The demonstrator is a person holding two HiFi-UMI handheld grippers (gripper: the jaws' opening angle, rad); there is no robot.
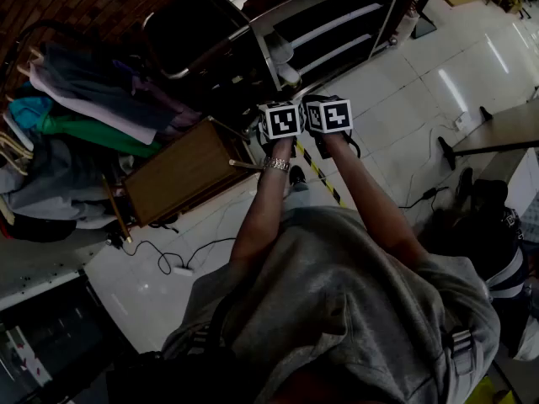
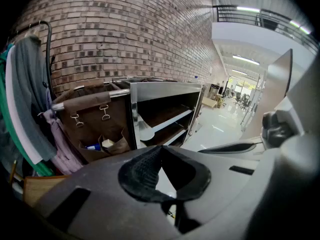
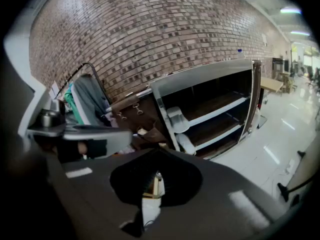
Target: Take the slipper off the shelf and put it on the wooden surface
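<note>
A pale slipper (image 3: 177,119) leans on the upper level of the metal shelf (image 3: 210,79), with a second one (image 3: 186,143) on the level below. The head view shows the slippers (image 1: 283,53) at the shelf's (image 1: 337,11) left end, ahead of both grippers. The wooden surface (image 1: 181,171) lies on the floor to the left of my left gripper (image 1: 280,120). My right gripper (image 1: 328,114) is held close beside it. In the left gripper view the left gripper (image 2: 160,151) is shut and empty, facing the shelf and a slipper (image 2: 144,130). The right gripper (image 3: 156,155) is shut and empty.
A rack of hanging clothes (image 1: 67,116) fills the left side. A brown fabric cart (image 2: 95,121) stands left of the shelf against the brick wall. A cable and power strip (image 1: 181,269) lie on the tiled floor. Yellow-black tape (image 1: 320,175) runs below my hands. A table (image 1: 505,129) stands at right.
</note>
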